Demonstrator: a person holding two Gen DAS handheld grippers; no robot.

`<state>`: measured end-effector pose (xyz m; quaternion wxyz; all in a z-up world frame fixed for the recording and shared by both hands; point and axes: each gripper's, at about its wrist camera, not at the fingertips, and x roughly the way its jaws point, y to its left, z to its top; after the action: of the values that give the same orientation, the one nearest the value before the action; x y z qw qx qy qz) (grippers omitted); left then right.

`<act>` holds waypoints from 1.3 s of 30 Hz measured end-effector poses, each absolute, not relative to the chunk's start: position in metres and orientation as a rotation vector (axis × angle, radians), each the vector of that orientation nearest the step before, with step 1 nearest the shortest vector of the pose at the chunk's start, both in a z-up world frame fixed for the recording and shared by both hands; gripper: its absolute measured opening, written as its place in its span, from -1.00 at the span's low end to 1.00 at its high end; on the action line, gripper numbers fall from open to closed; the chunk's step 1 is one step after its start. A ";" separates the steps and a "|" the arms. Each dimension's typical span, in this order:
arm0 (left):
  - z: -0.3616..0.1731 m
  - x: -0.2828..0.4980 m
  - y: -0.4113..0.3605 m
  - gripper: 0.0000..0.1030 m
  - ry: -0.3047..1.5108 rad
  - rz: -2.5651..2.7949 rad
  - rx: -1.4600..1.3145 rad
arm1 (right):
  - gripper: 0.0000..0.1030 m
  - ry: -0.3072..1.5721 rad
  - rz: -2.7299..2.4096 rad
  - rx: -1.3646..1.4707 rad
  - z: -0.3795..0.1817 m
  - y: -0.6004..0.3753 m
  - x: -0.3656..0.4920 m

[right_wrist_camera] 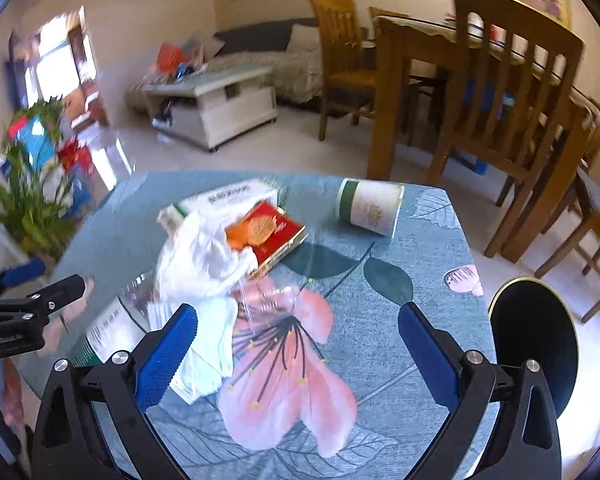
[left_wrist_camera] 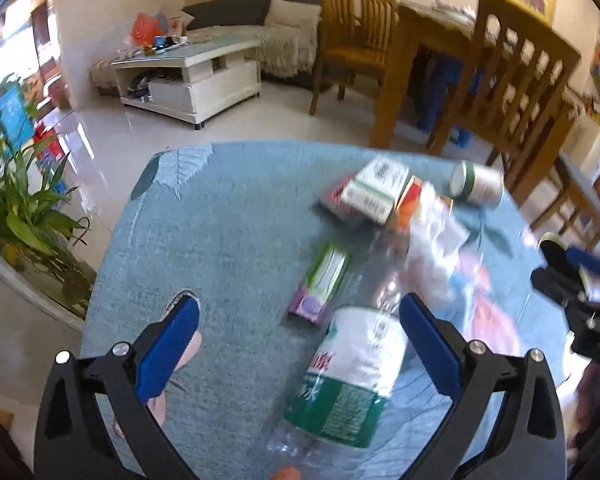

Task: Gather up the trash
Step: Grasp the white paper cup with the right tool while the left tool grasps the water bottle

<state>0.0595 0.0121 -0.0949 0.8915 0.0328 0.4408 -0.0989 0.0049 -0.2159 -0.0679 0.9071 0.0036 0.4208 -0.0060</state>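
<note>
Lying on its side on the blue-green leaf-patterned tablecloth (left_wrist_camera: pixel 228 216), a clear plastic water bottle with a green-and-white label (left_wrist_camera: pixel 350 380) sits between the spread blue-padded fingers of the left gripper (left_wrist_camera: pixel 298 320), which grips nothing. A small purple-and-green carton (left_wrist_camera: pixel 320 284) lies just beside the bottle's neck. Crumpled white tissue and clear plastic wrap (right_wrist_camera: pixel 204 264) heap against a flat red box (right_wrist_camera: pixel 274 234) and a white-and-green rectangular box (right_wrist_camera: pixel 228 198), blocking the way to both. A tipped white paper cup with a green band (right_wrist_camera: pixel 370 208) rests apart near the far edge. The right gripper (right_wrist_camera: pixel 298 328) hangs released above the printed pink flower, holding nothing. A black round disc with a gold rim (right_wrist_camera: pixel 534 340) stands at the table's right edge.
</note>
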 end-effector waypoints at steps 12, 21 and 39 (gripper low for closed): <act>-0.072 0.050 0.005 0.94 0.822 -0.171 0.133 | 0.94 0.804 -0.162 -0.162 -0.021 -0.276 0.013; -0.066 0.048 0.001 0.95 0.808 -0.101 0.166 | 0.94 0.680 -0.084 0.093 -0.017 -0.301 0.000; -0.084 0.077 -0.007 0.94 0.860 -0.152 0.217 | 0.94 0.926 0.263 -0.600 -0.096 -0.300 0.162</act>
<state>0.0773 -0.0072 -0.0840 0.9005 0.1048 0.4156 -0.0733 0.1625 -0.3003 -0.0957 0.8435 -0.2840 0.4385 0.1246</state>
